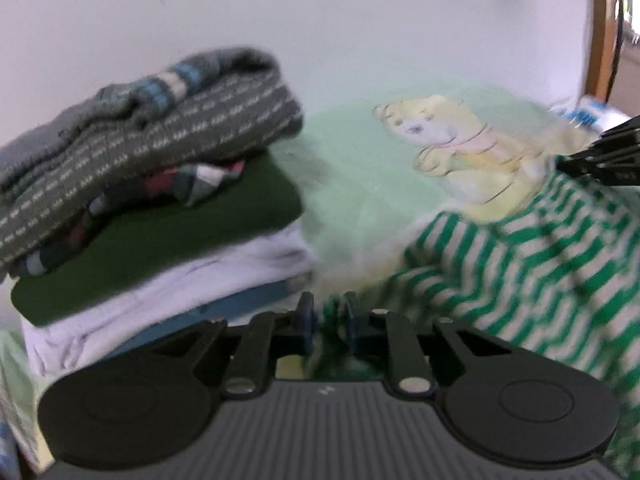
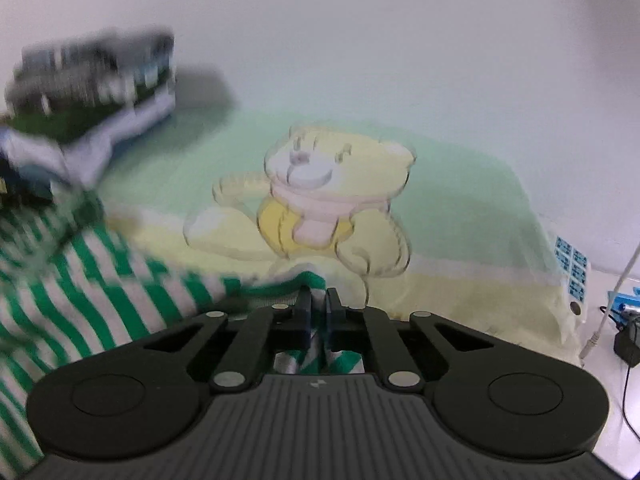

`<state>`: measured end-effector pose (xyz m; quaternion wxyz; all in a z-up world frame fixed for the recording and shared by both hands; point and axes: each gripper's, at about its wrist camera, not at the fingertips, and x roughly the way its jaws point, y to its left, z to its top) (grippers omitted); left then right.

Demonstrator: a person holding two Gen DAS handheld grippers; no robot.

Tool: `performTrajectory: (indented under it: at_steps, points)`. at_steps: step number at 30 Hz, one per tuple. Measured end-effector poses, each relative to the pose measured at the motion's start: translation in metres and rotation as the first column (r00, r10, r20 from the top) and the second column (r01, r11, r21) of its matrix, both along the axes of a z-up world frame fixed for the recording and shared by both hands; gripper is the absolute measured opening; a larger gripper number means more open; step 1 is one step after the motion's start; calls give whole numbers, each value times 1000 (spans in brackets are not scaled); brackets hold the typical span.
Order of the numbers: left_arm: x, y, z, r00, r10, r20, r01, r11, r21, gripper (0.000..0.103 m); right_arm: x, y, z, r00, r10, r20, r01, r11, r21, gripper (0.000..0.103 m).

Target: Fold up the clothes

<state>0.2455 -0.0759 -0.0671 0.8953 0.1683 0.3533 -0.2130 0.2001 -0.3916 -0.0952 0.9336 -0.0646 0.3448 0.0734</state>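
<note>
A green-and-white striped garment [image 1: 520, 280] lies rumpled over a pale green bed sheet with a yellow bear print [image 1: 452, 148]. My left gripper [image 1: 328, 316] is shut on a bunched edge of the striped garment. My right gripper [image 2: 318, 312] is shut on another edge of the same garment [image 2: 100, 292], which stretches away to its left. The right gripper's black body [image 1: 608, 152] shows at the right edge of the left wrist view. Both views are motion-blurred.
A stack of folded clothes [image 1: 152, 184] stands at the left against the white wall, a grey patterned sweater on top; it shows blurred in the right wrist view [image 2: 92, 96]. At the bed's right edge lie a blue-printed packet [image 2: 572, 272], a white cable and a black plug [image 2: 628, 344].
</note>
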Motion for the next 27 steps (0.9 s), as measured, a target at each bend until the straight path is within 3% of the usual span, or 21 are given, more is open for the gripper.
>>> performTrajectory:
  at_steps: [1, 3, 5, 6, 10, 12, 16, 19, 24, 26, 27]
  points:
    - [4, 0, -7, 999, 17, -30, -18, 1000, -20, 15, -3, 4, -2, 1000, 8, 27, -7, 1000, -19, 7]
    - [-1, -2, -8, 1000, 3, -13, -3, 1000, -21, 10, -4, 3, 2, 1000, 11, 29, -10, 1000, -12, 10]
    - [-5, -3, -8, 1000, -1, -1, 1, 1000, -10, 14, -4, -5, 8, 1000, 11, 2, -11, 1000, 10, 37]
    - [-5, -2, -5, 1000, 1, -5, -1, 1000, -8, 17, -8, -8, 13, 1000, 16, 7, -16, 1000, -7, 40]
    - [-19, 23, 22, 999, 16, 42, -15, 1000, -19, 31, -38, -17, 36, 998, 44, 33, -43, 998, -43, 40]
    - [-30, 34, 32, 999, 22, 35, -21, 999, -35, 39, -55, -22, 39, 999, 51, -5, -51, 998, -38, 39]
    - [-57, 45, 45, 999, 18, 35, -16, 998, -67, 43, -91, -46, 35, 997, -71, -21, 69, 994, -81, 40]
    - [-67, 33, 29, 1000, -1, 22, 2, 998, -65, 53, -100, -68, 27, 971, -235, -37, 229, 966, -120, 40]
    - [-58, 29, -4, 997, 59, -57, -62, 996, -57, 52, -96, -94, 13, 951, -306, -49, 294, 941, -167, 43]
    - [-58, 28, -10, 996, 66, -64, -69, 996, -48, 55, -97, -101, 12, 948, -311, -59, 302, 944, -134, 34]
    - [-59, 28, -12, 995, 68, -68, -71, 996, -45, 59, -96, -104, 13, 948, -309, -83, 302, 950, -83, 20]
